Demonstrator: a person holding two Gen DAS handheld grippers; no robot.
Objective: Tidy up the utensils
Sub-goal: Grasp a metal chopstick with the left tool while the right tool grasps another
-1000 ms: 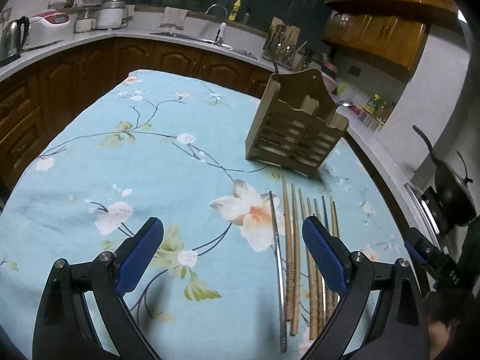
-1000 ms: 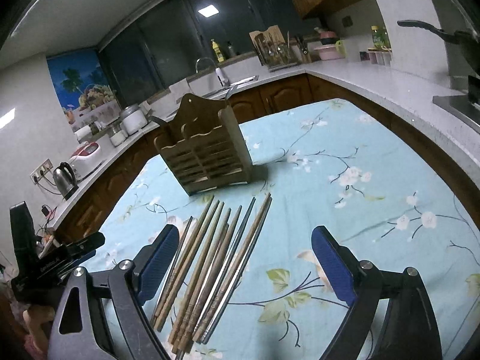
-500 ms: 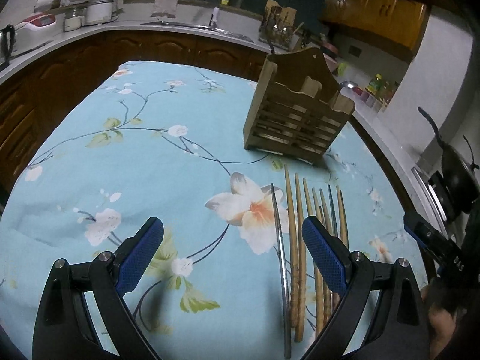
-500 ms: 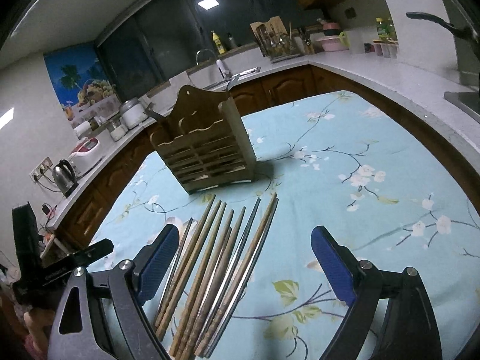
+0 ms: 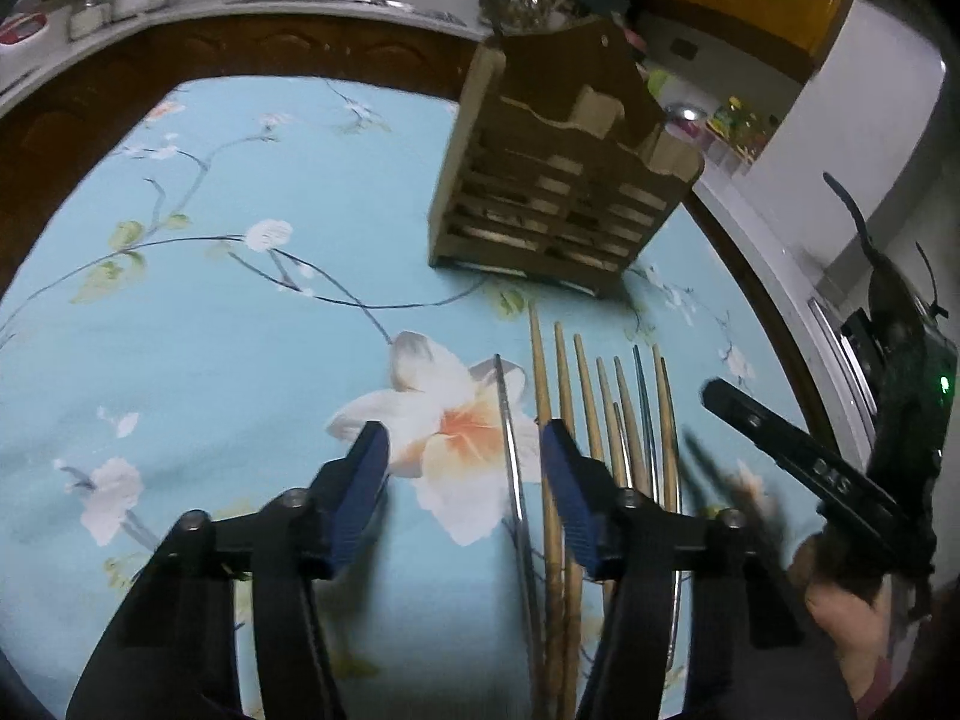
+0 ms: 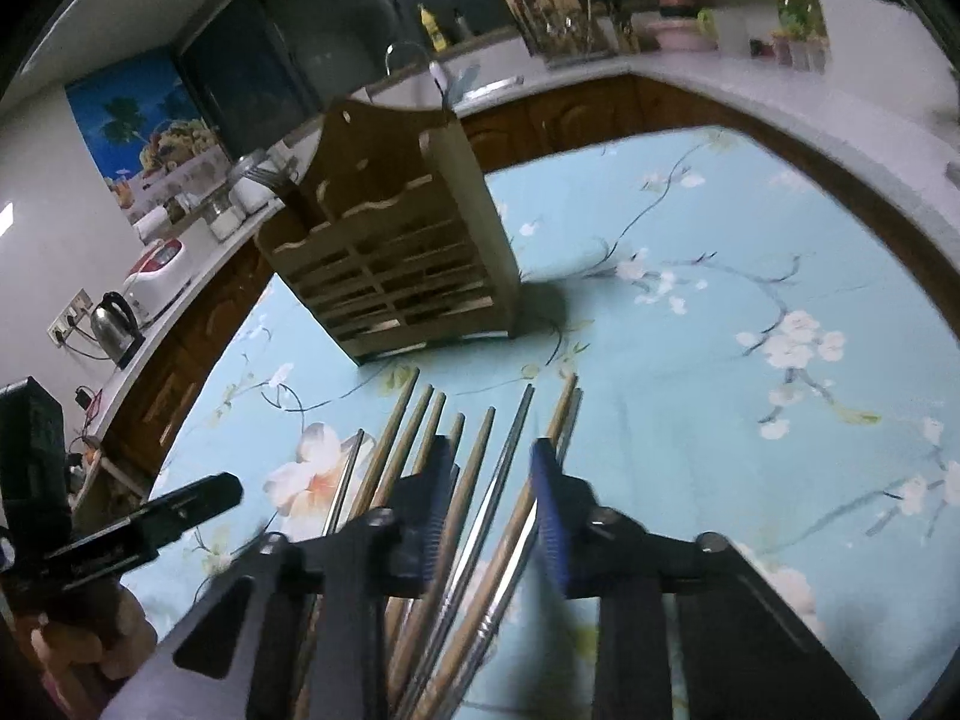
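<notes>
A row of several wooden and metal chopsticks (image 5: 600, 408) lies on the floral blue tablecloth (image 5: 240, 330), in front of a slatted wooden utensil holder (image 5: 558, 180). My left gripper (image 5: 462, 462) is open and low over the cloth, its jaws either side of the leftmost metal chopstick (image 5: 510, 456). In the right wrist view the chopsticks (image 6: 420, 438) lie below the holder (image 6: 396, 258). My right gripper (image 6: 489, 480) is partly closed, its jaws narrow around a metal chopstick (image 6: 504, 468) and a wooden one; contact is unclear.
Kitchen counters with wooden cabinets (image 6: 576, 114) curve around the table. A kettle (image 6: 114, 318) and a rice cooker (image 6: 159, 267) stand at the left counter. A pan (image 5: 888, 294) sits at the right. The other gripper and hand show at each view's edge.
Both grippers have dropped toward the chopsticks and narrowed their jaws. The right one has closed much further, around the right-hand chopsticks.
</notes>
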